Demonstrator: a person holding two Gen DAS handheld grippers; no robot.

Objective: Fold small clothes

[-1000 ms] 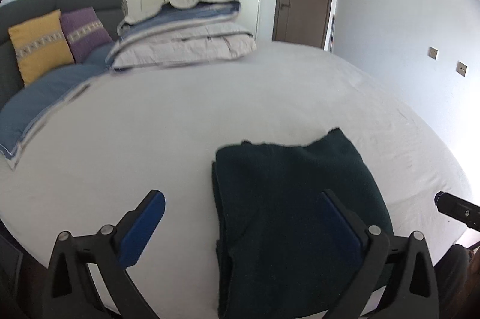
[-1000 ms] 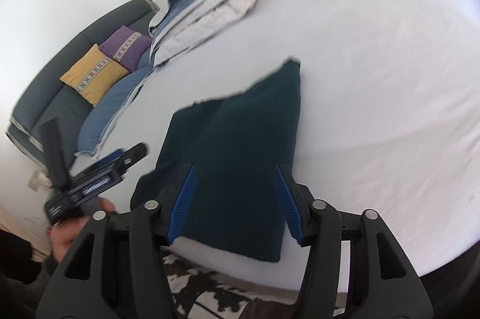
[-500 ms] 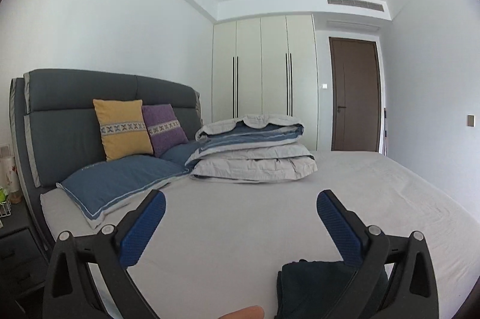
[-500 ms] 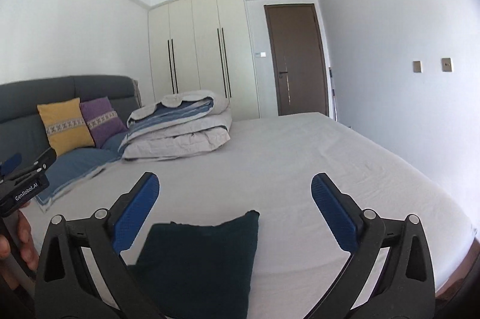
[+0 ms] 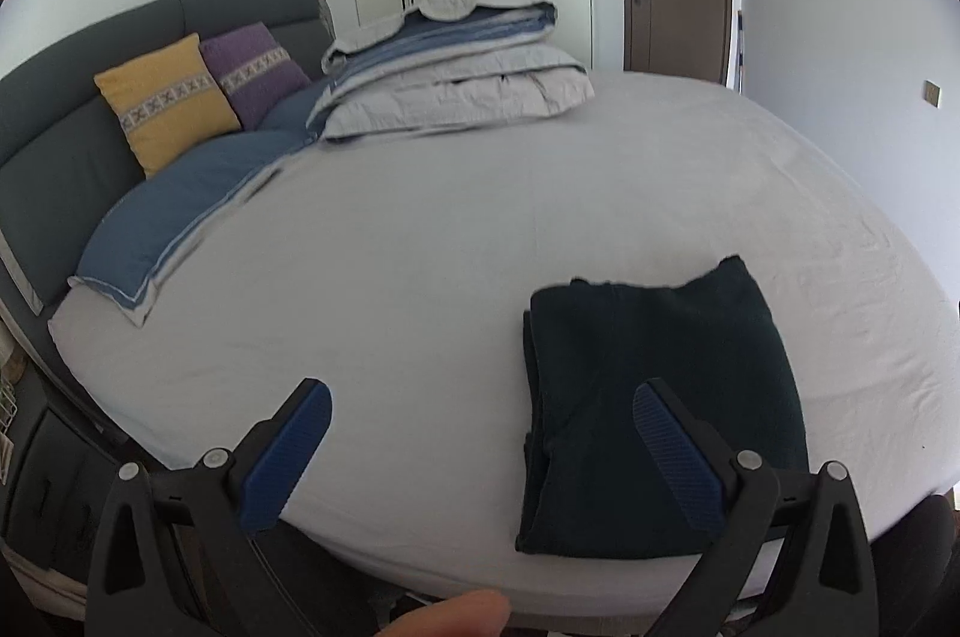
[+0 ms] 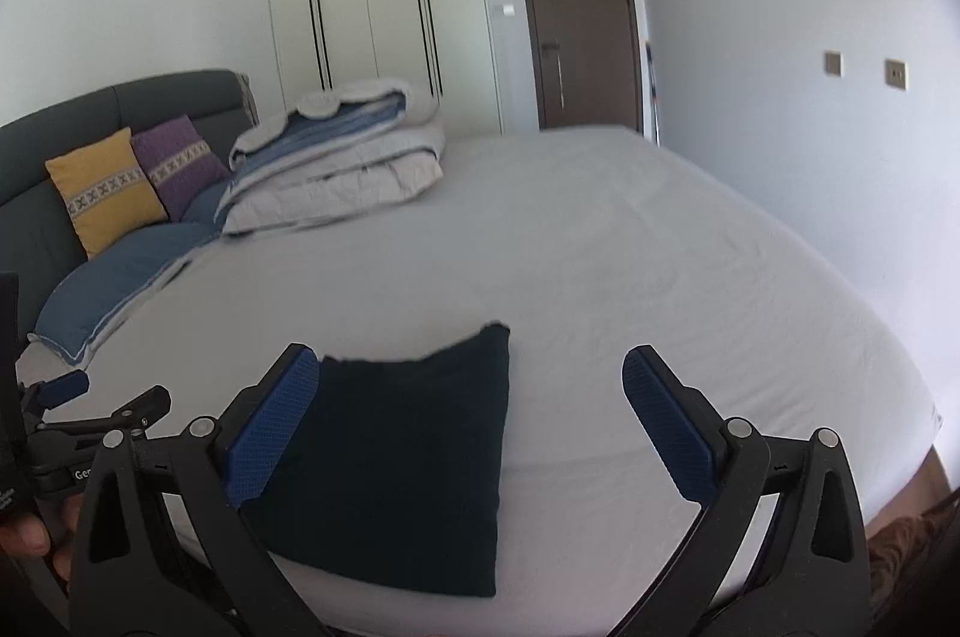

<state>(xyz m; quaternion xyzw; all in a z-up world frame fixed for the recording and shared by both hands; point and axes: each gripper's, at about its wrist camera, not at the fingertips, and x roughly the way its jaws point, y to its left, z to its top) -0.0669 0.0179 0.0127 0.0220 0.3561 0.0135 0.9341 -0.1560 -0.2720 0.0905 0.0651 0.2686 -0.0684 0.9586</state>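
A dark green garment (image 5: 654,397) lies folded into a flat rectangle on the grey bed sheet (image 5: 420,247) near the front edge. It also shows in the right wrist view (image 6: 408,457). My left gripper (image 5: 480,439) is open and empty, held above the bed's front edge just left of the garment. My right gripper (image 6: 465,421) is open and empty, above the garment's right side. The left gripper's tip (image 6: 66,388) shows at the right wrist view's left edge.
A folded grey and blue duvet (image 5: 456,79) lies at the far side of the bed. A blue pillow (image 5: 180,211), a yellow cushion (image 5: 162,97) and a purple cushion (image 5: 252,67) rest against the dark headboard (image 5: 54,157). A nightstand (image 5: 36,457) stands at left.
Both grippers tilted up toward the room half a second ago and have now tilted back down toward the bed. The right gripper's jaws opened wide. The garment has not moved.
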